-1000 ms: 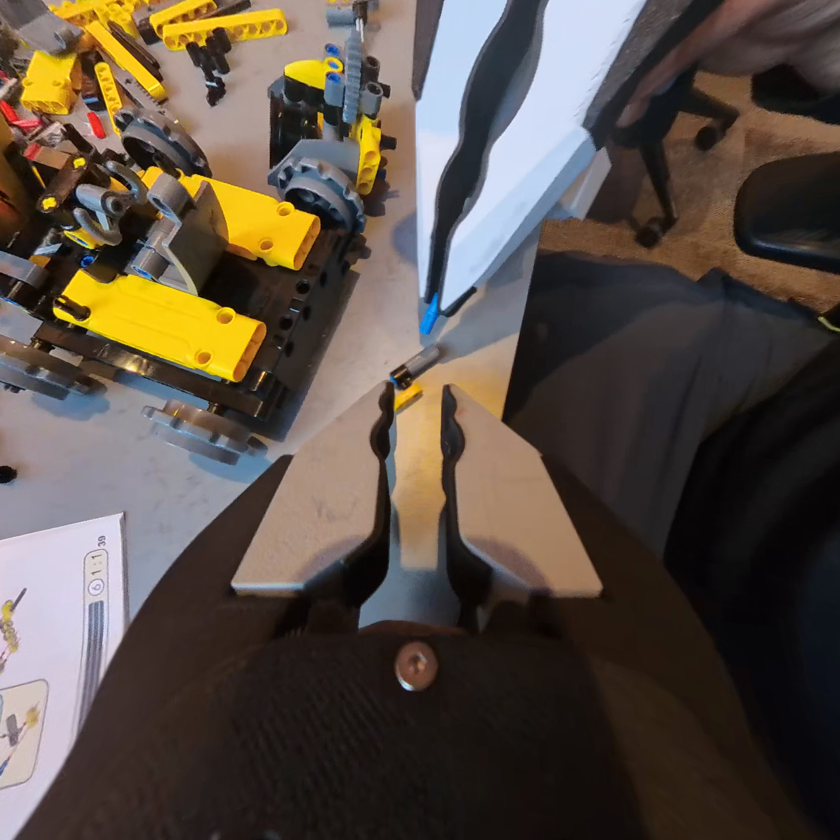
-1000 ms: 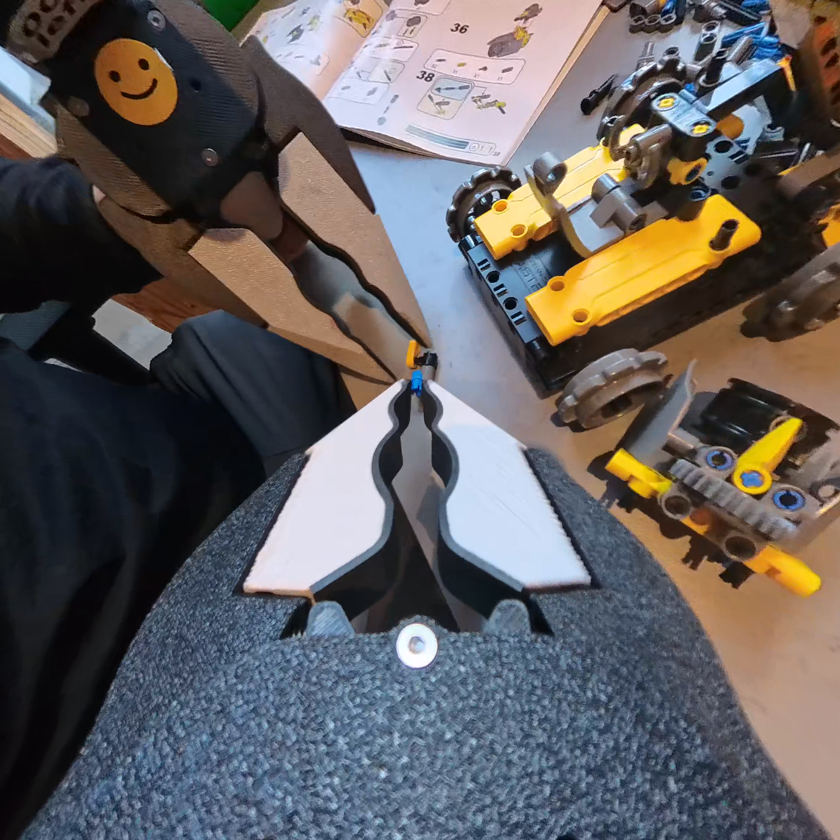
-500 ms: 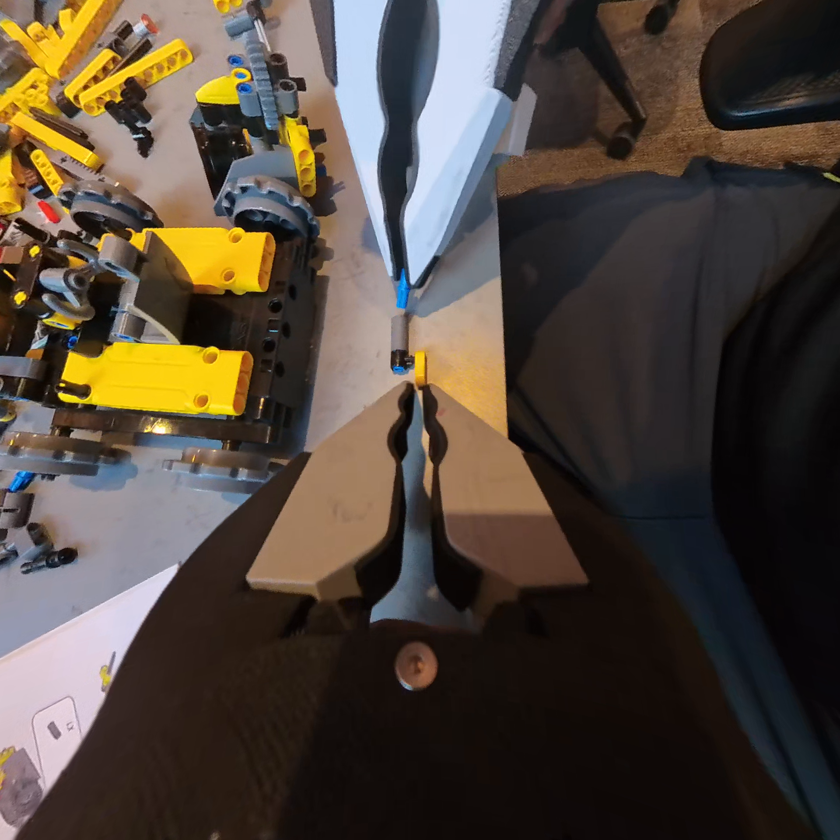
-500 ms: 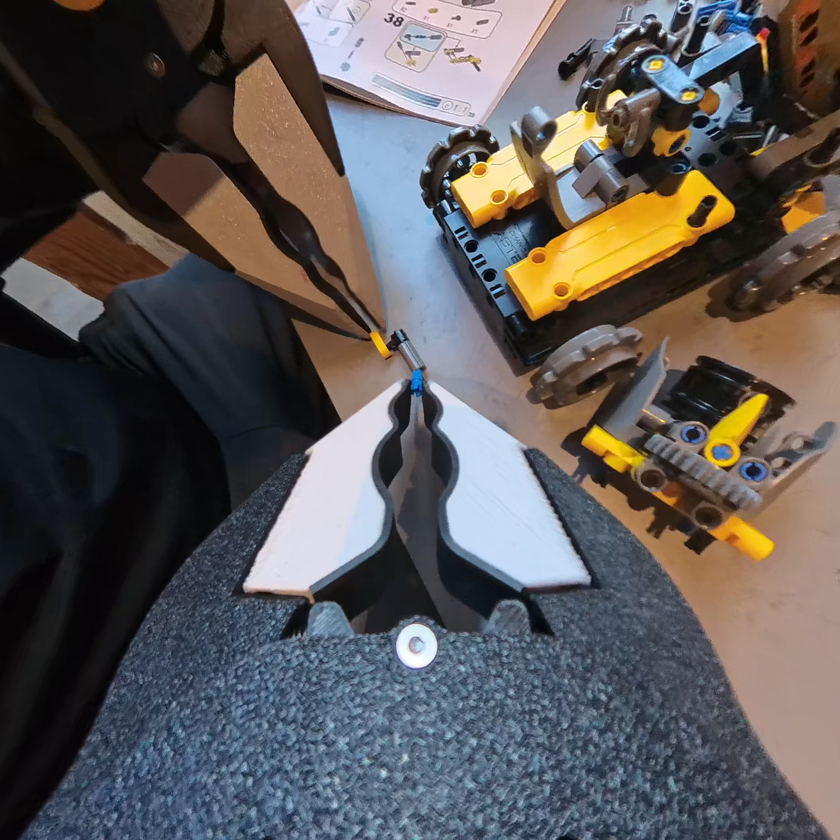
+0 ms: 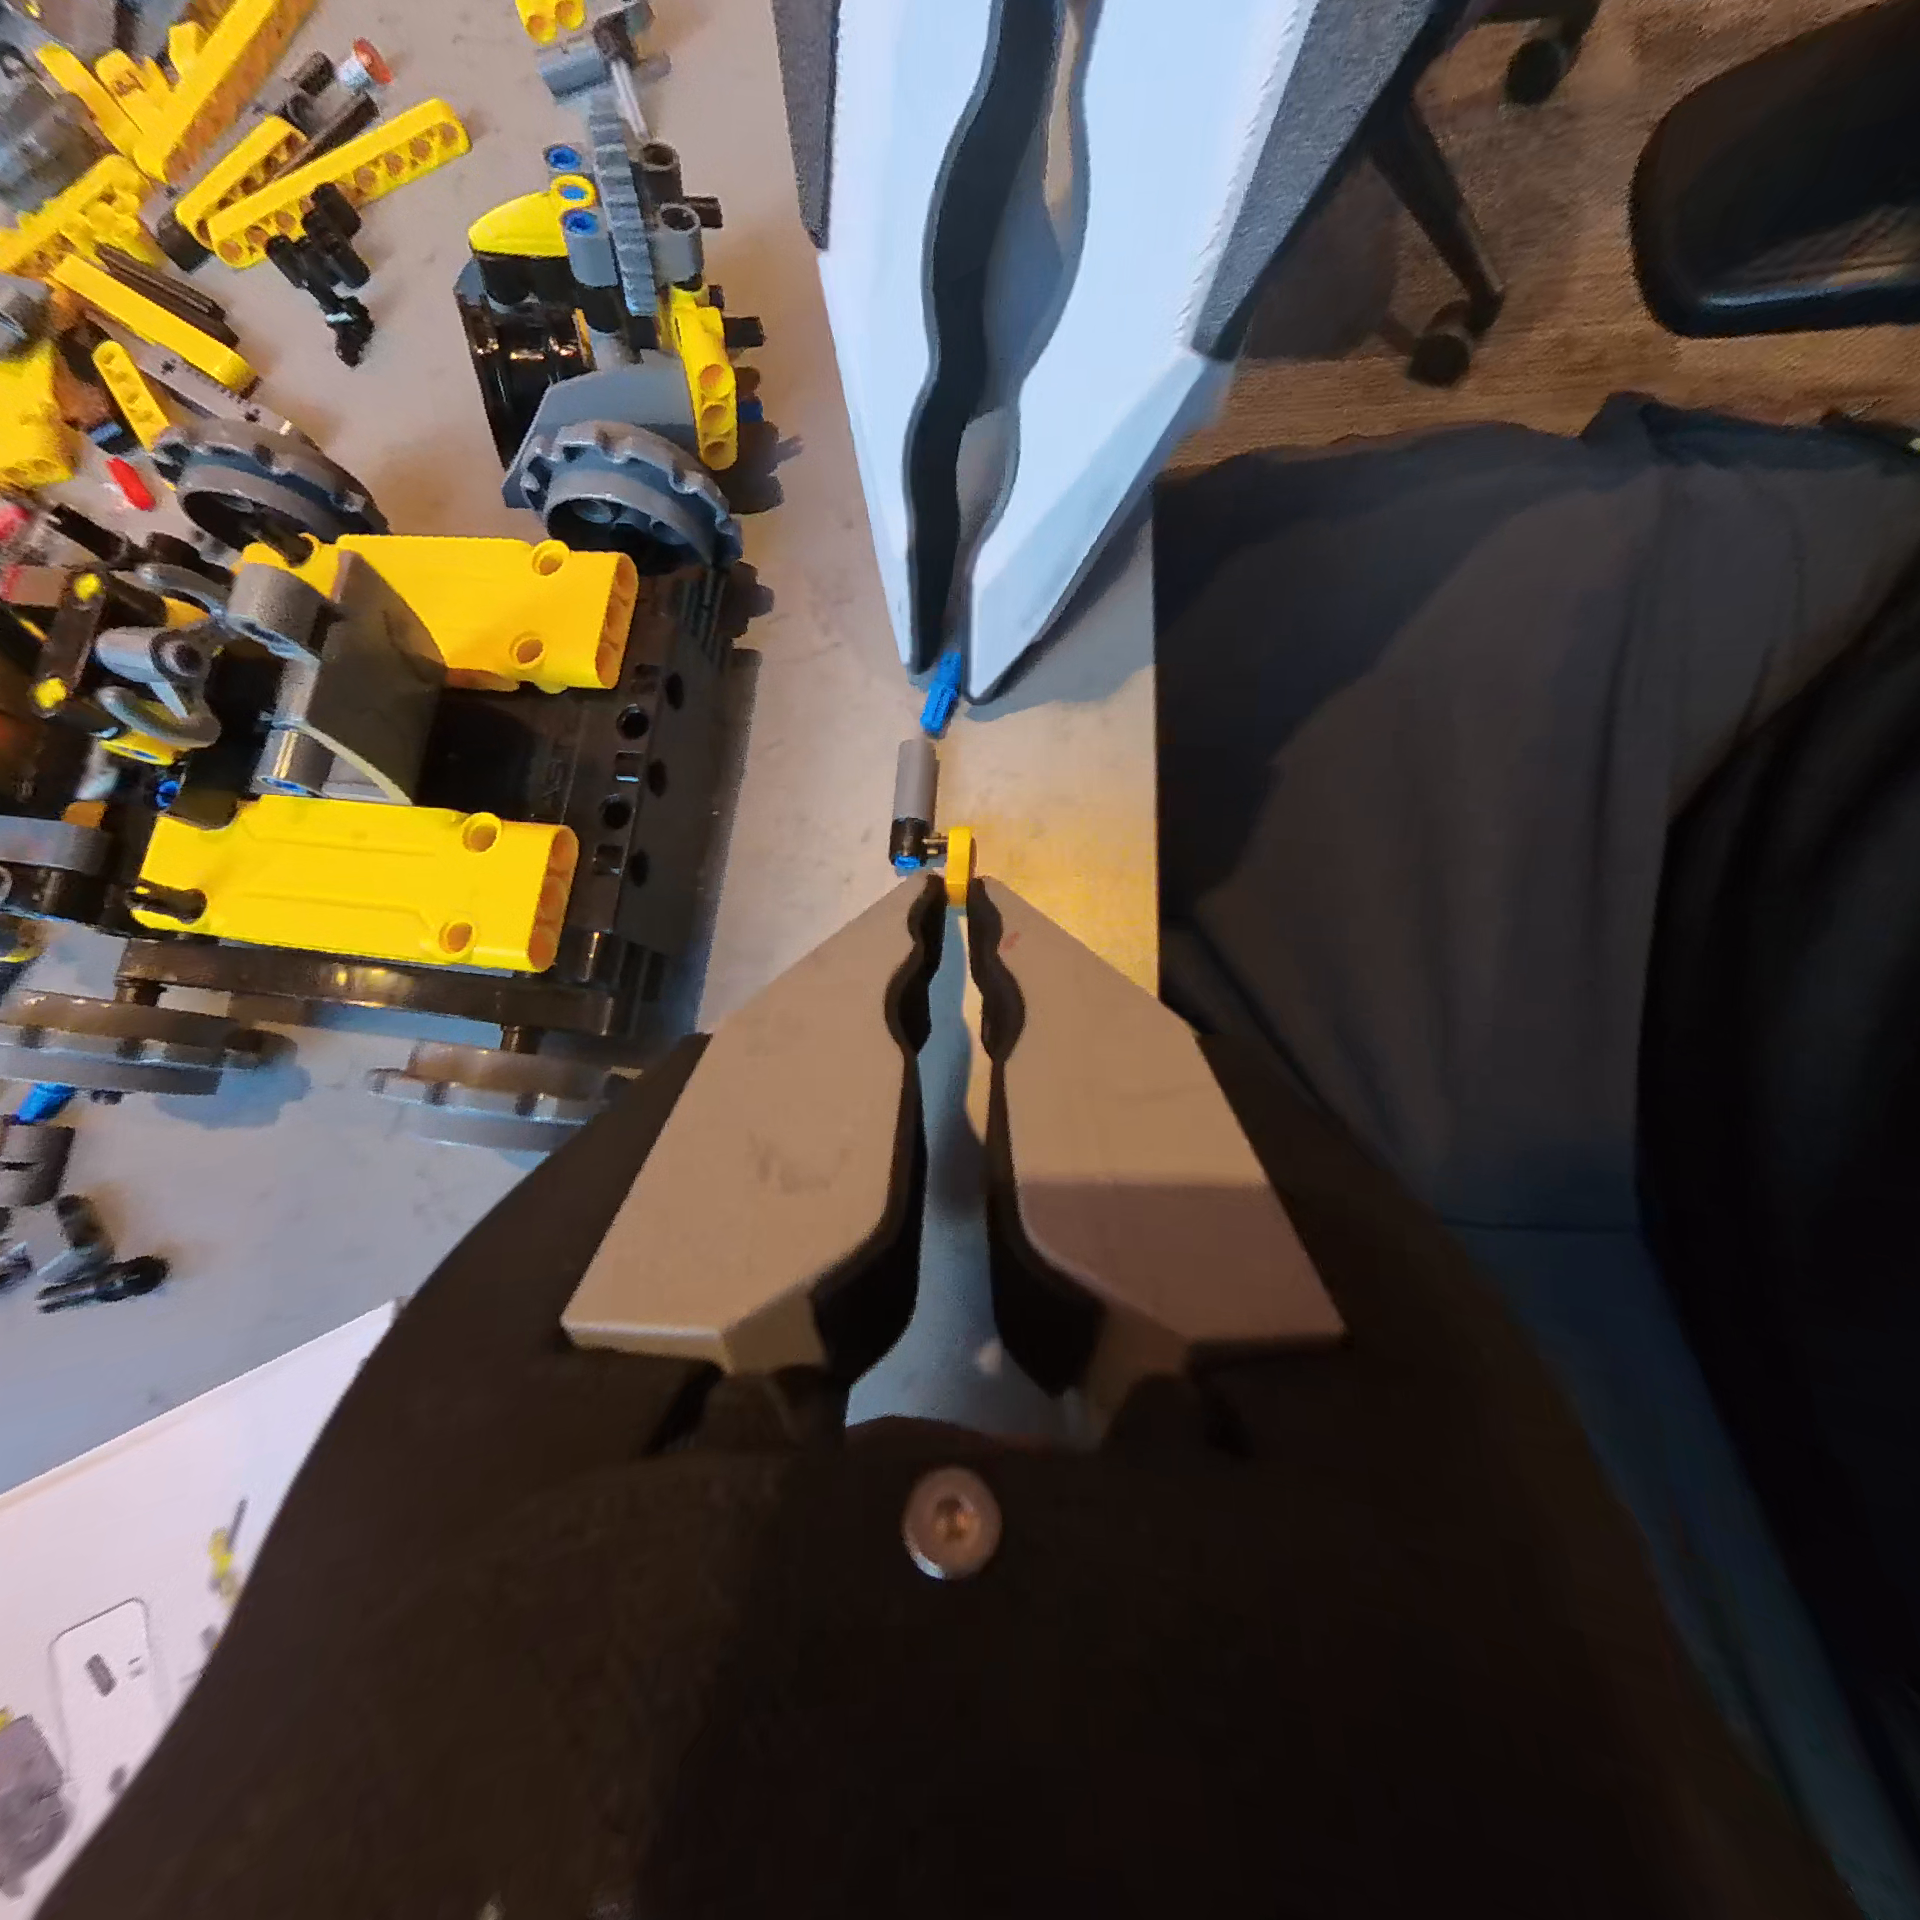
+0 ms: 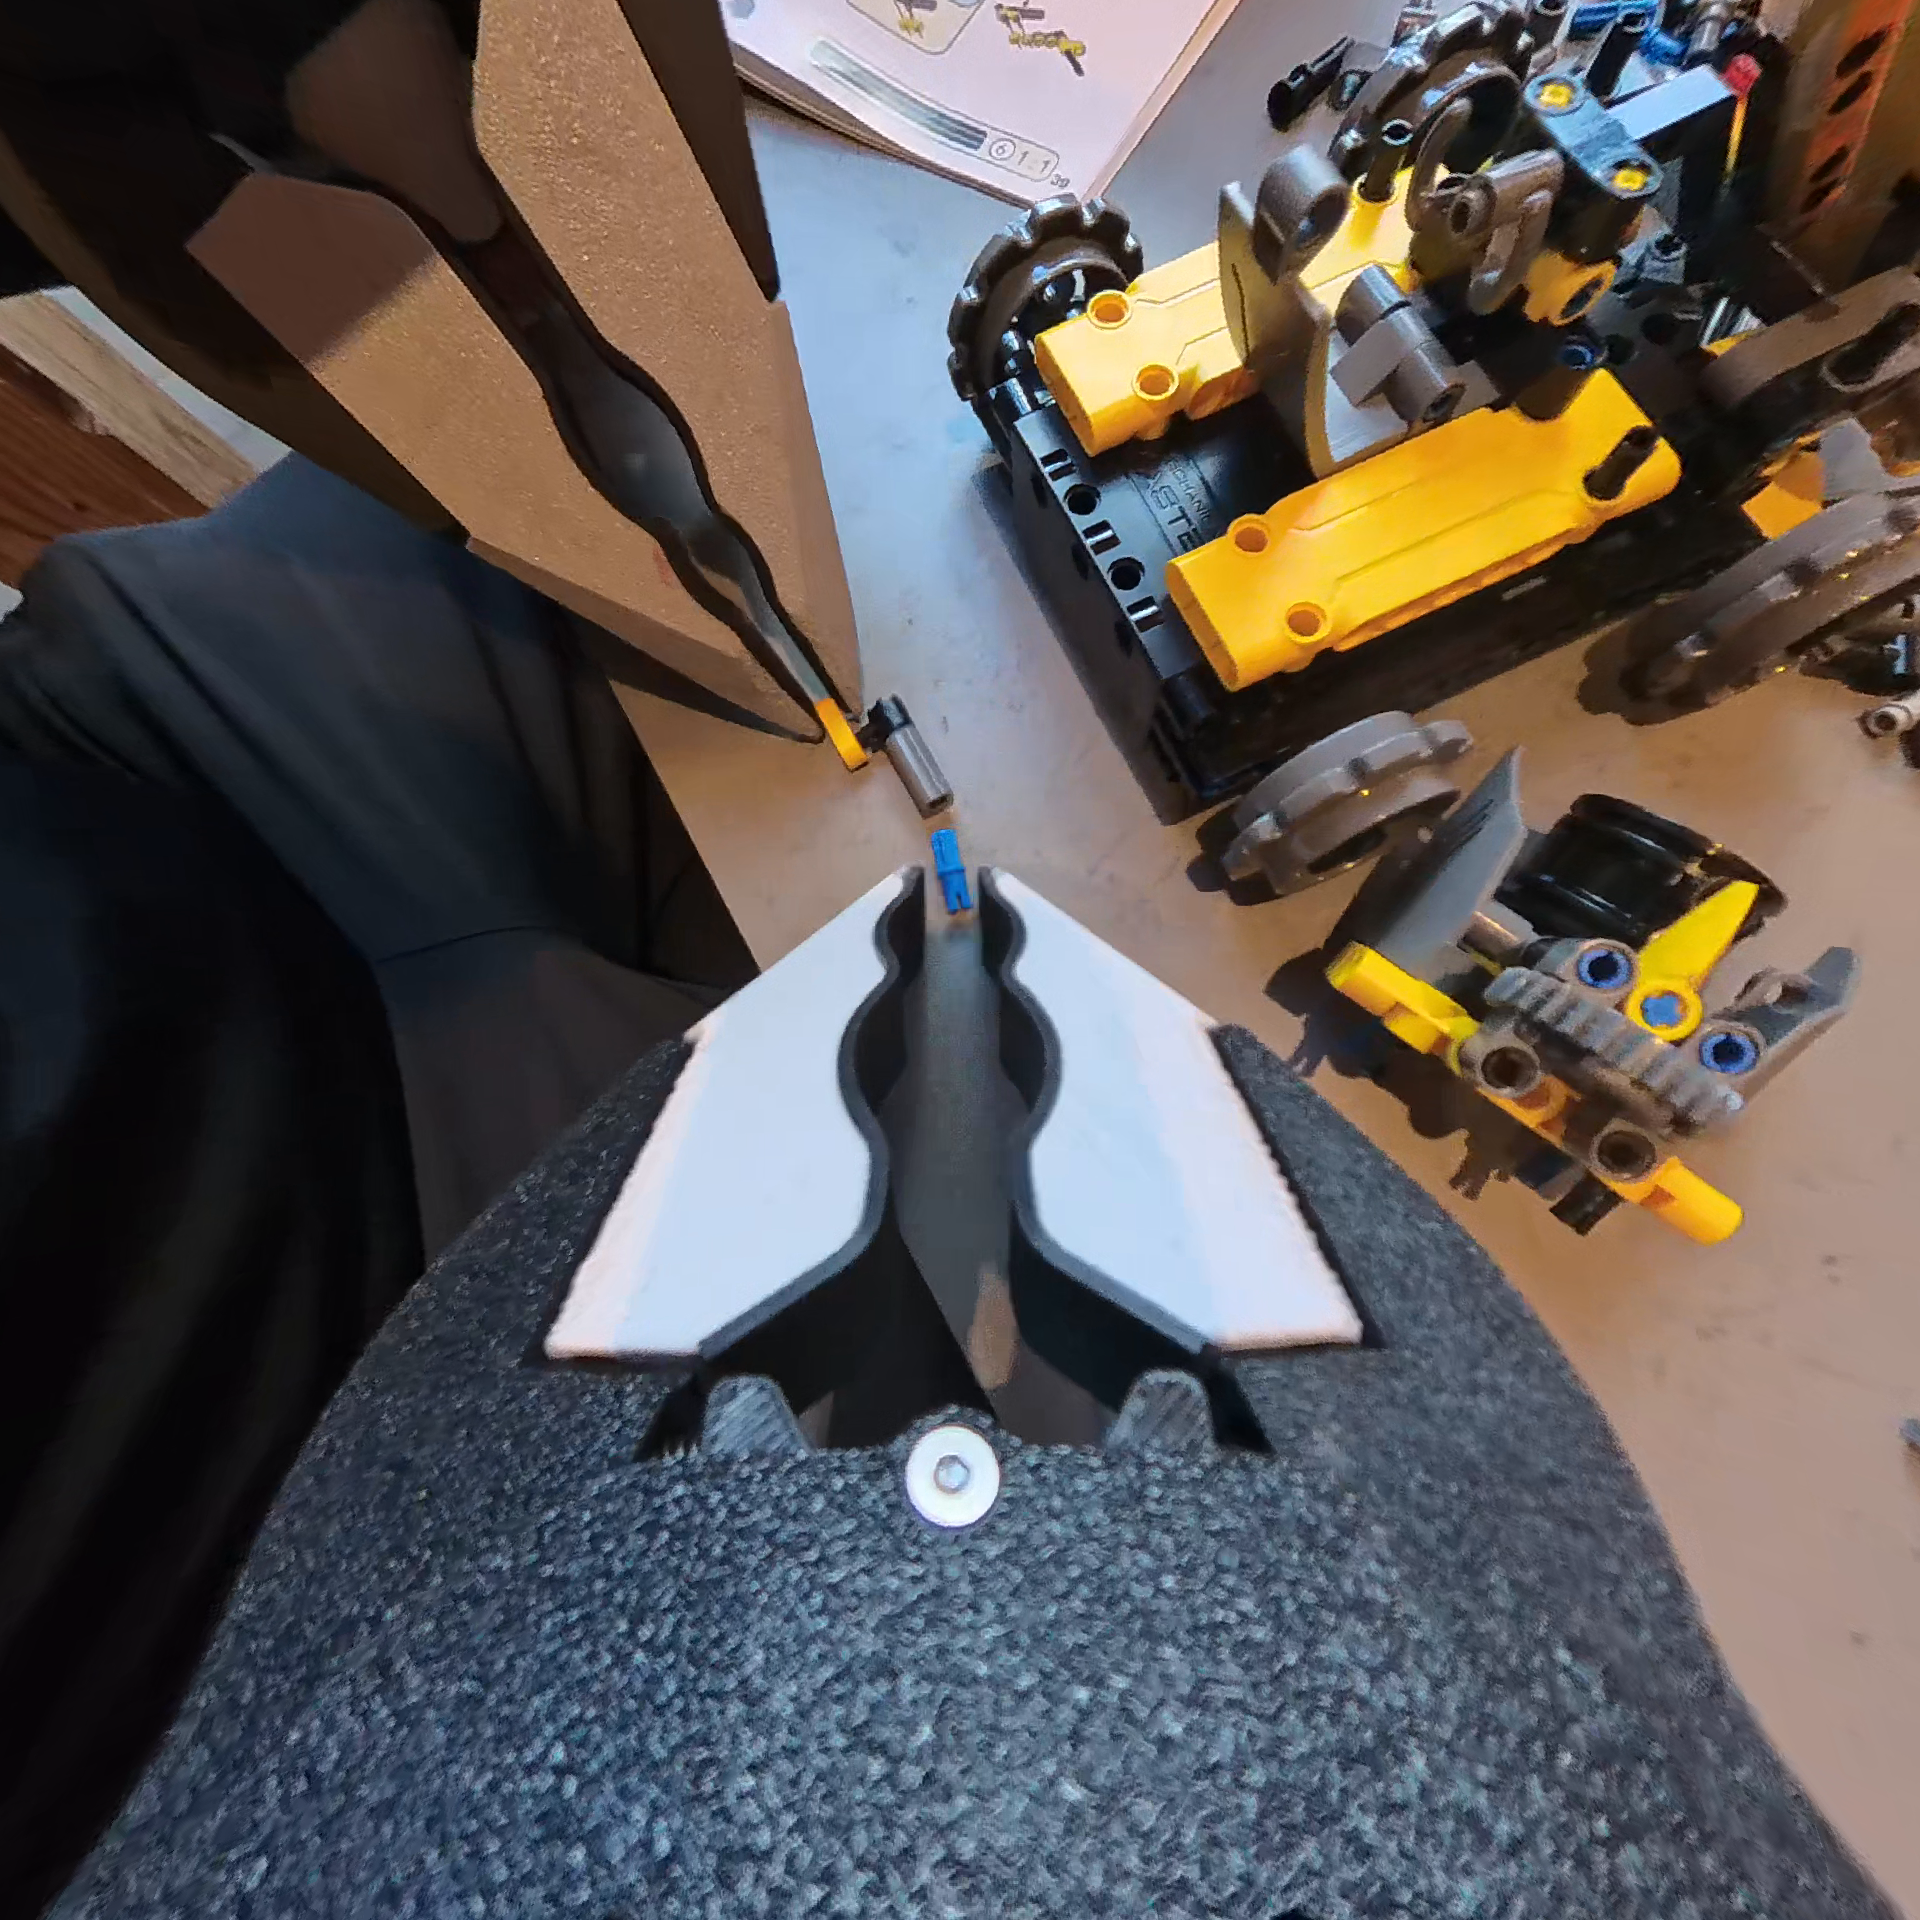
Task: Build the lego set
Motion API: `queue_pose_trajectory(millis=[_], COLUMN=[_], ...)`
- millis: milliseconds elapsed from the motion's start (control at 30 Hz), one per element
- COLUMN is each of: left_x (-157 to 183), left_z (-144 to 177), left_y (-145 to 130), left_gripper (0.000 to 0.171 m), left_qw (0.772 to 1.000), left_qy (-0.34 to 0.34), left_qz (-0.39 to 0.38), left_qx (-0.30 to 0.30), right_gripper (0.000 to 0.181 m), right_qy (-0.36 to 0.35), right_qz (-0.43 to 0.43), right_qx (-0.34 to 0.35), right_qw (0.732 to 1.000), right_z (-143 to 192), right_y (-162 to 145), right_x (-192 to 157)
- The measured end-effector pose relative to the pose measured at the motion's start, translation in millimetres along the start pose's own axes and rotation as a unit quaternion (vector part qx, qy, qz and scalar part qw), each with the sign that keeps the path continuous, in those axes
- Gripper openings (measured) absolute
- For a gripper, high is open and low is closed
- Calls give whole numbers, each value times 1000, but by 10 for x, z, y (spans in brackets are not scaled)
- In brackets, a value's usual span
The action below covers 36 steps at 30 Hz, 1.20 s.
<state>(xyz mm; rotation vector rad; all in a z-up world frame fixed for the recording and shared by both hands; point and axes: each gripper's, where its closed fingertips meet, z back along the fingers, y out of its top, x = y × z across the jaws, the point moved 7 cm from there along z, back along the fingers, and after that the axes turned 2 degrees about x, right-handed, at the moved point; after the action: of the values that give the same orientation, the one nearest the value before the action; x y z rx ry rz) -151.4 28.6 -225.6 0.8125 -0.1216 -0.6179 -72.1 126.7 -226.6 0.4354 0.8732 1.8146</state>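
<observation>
left gripper (image 5: 954,891) was clamped on a small yellow piece (image 5: 958,862) carrying a grey sleeve (image 5: 914,774) | right gripper (image 6: 952,883) was pinched on a blue pin (image 6: 948,868), pointed toward the sleeve, apart, centre frame | pin and sleeve bore were best kept in line above the tabletop (image 6: 1039,727)

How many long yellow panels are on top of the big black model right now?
2. One yellow panel lies along the near side of the black model; the other yellow panel sits behind it, beside the grey toothed wheel. Others may be hidden farther back.
</observation>
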Motion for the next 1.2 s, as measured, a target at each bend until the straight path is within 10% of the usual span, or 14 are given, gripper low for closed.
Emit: queue_pose_trajectory(millis=[267,633,1200], left_x=[145,556,840], left_z=[104,174,237], left_y=[-103,77,156], left_gripper=[3,3,3], left_qw=[983,891,852], left_qy=[89,232,257], left_qz=[-159,-386,-452], left_qx=[15,57,63], right_gripper=[18,21,8], right_qy=[-12,13,83], right_qz=[15,-11,47], right_qx=[24,169,174], right_qw=[1000,986,980], right_z=[135,650,375], right_y=[5,-308,80], right_x=[-19,-468,-669])
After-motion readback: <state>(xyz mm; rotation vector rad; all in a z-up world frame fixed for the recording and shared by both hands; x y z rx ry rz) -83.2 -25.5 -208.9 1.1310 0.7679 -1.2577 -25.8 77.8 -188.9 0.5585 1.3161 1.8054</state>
